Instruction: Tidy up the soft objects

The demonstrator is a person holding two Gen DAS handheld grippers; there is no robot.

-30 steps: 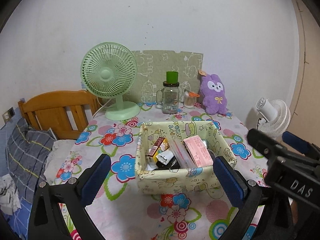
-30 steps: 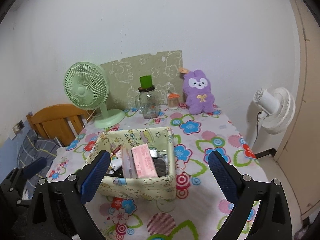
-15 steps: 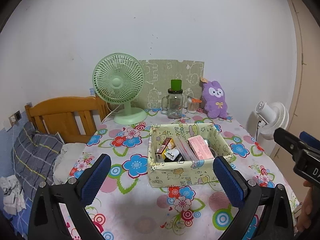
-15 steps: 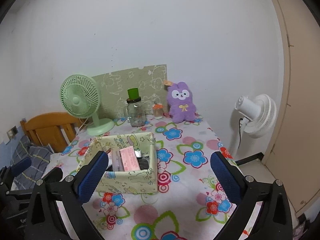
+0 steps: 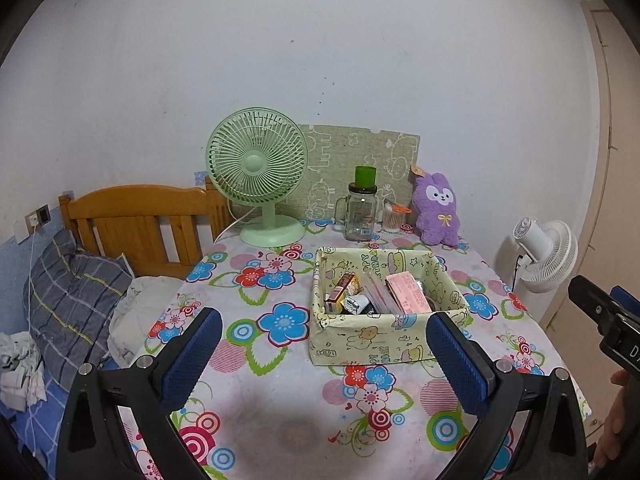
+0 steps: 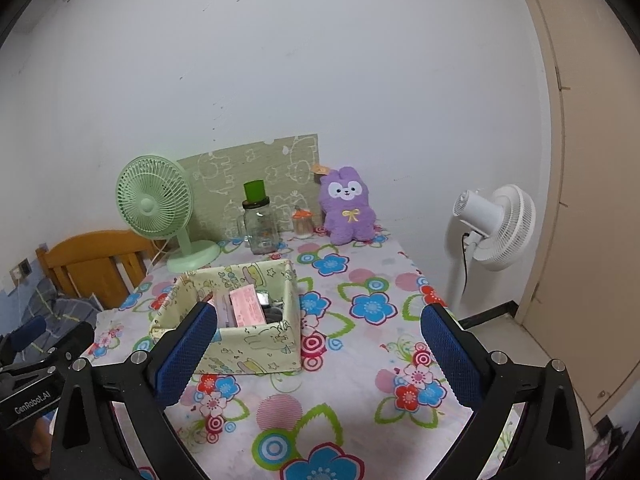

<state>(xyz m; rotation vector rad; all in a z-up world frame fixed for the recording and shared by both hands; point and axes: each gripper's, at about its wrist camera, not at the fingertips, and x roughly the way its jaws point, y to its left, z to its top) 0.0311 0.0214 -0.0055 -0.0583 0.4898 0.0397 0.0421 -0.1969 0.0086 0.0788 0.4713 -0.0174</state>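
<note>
Both tools well back from the action, hanging over the near edge of the flower-print worktop (image 6: 372, 360). Left tool (image 5: 324, 354) spread wide, nothing between the blue pads; right tool (image 6: 318, 354) just as wide, equally empty. Purple plush bunny (image 6: 349, 206) sitting upright at 12 o'clock on the far edge, back against the wall, just beside a small orange-lidded jar (image 6: 302, 222) and near the glass mug jar (image 6: 260, 220) with its green cap. Fabric box (image 5: 380, 308) mid-worktop, at about 1 o'clock from the left tool, already carrying a pink packet (image 5: 408, 294) and some small cartons. Probably the bunny as the soft item to sort, likely bound for that box, though room inside looks tight. Light by the look of it, squashy, fuzzy pile giving the pads plenty of bite, no slipping expected. Best hold judged across the belly, around the yellow bow, pinching the sides so the stuffing compresses evenly; ears too floppy, would leave the body swinging. Paper tag at the ear worth avoiding. Glass right alongside at 9 o'clock of the toy, so an approach from the open 3 o'clock side seems safer. Green desk fan (image 5: 258, 174) off at 10 o'clock, clear of any path.
</note>
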